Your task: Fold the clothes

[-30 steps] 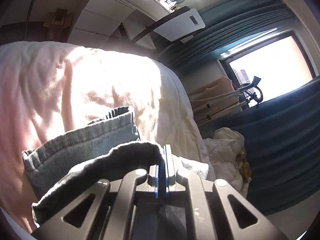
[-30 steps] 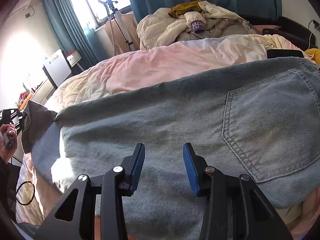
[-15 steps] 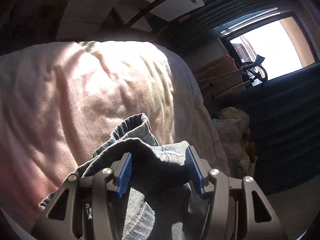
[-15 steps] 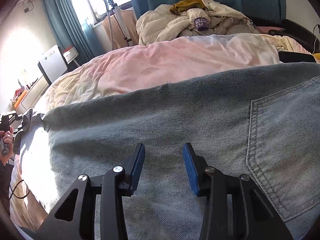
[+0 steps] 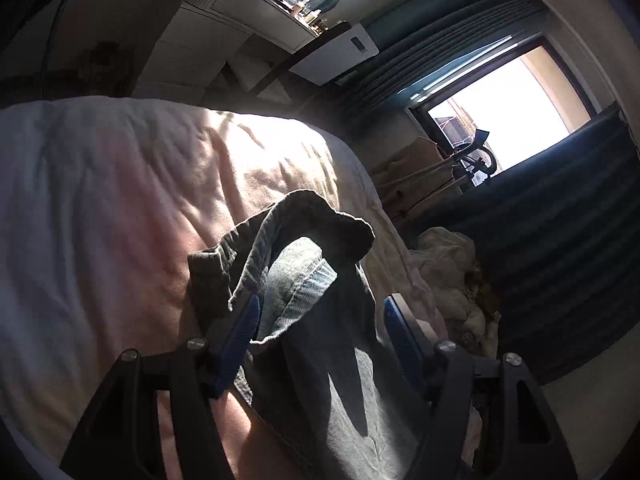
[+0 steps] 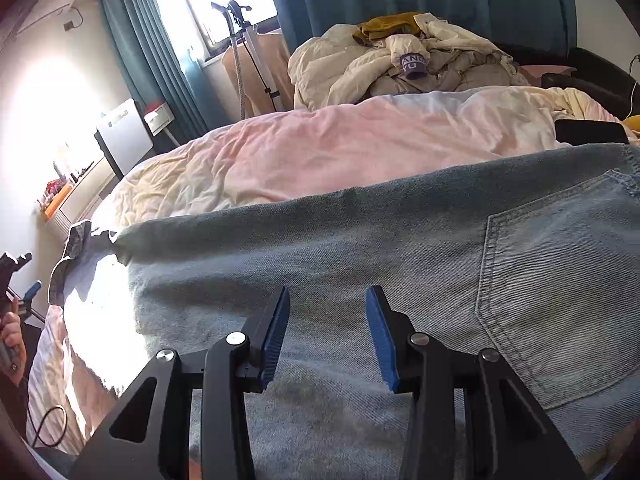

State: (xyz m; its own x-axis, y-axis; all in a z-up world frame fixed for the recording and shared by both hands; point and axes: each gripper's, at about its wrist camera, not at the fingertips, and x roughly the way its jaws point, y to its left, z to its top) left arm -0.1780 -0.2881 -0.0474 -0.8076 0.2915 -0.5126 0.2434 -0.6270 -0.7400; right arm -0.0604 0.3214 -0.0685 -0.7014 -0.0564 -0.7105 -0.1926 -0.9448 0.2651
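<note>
The jeans (image 5: 320, 320) hem has been let go by the left hand-held gripper (image 5: 320, 316), now spread wide; the right hand-held gripper (image 6: 326, 332) is held agape, empty, above the denim.

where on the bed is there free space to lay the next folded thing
Free: the pink duvet between the jeans and the heap of cream bedding; also its sunlit stretch left of the jeans' hem. Crowded: the near edge under both open grippers.
</note>
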